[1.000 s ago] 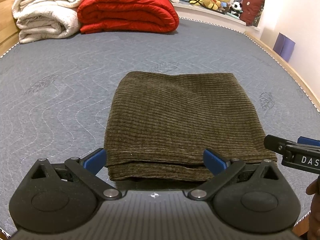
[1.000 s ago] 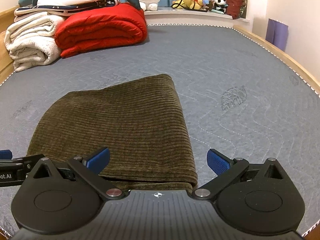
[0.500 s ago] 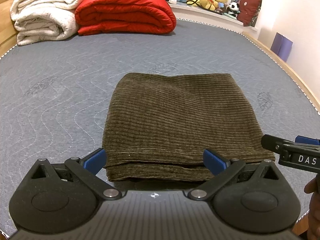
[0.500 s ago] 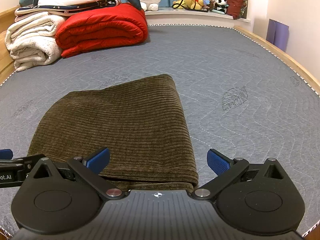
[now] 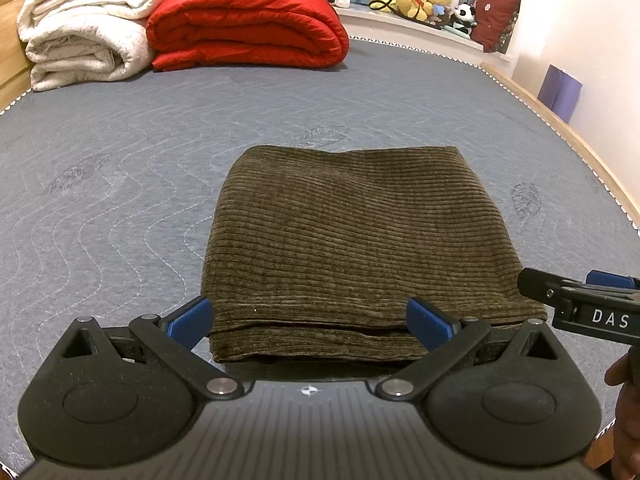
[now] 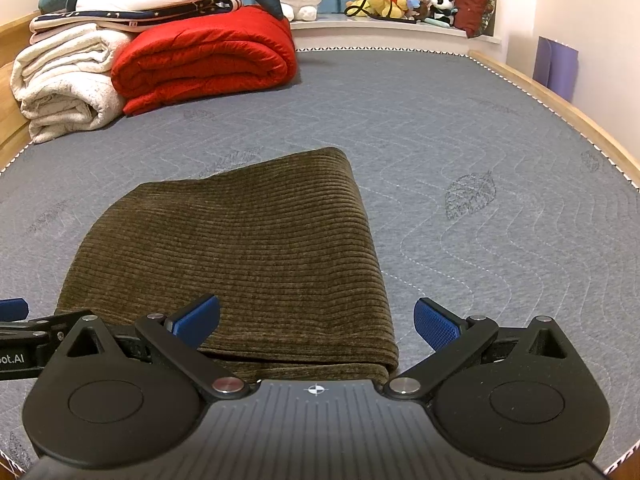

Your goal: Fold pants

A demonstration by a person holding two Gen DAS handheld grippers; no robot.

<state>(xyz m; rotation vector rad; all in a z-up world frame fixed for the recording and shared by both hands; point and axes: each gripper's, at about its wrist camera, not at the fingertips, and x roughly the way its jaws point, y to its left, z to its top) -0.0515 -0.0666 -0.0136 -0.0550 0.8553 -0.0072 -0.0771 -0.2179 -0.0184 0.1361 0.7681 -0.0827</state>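
The olive corduroy pants (image 5: 352,236) lie folded into a compact rectangle on the grey quilted mattress (image 5: 120,184); they also show in the right wrist view (image 6: 240,252). My left gripper (image 5: 310,316) is open and empty, its blue pads straddling the near edge of the fold without gripping it. My right gripper (image 6: 316,320) is open and empty over the pants' near right corner. The right gripper's side shows at the right of the left wrist view (image 5: 580,308). The left gripper's side shows at the left edge of the right wrist view (image 6: 24,340).
A rolled white blanket (image 5: 84,36) and a folded red duvet (image 5: 248,28) lie at the far left of the mattress. Stuffed toys (image 5: 424,0) sit on a back ledge. A wooden bed rail (image 5: 560,136) runs along the right, by a purple object (image 5: 560,92).
Both grippers have drawn back and risen slightly from the folded pants, so the far bedding shows more fully. The pants have not moved.
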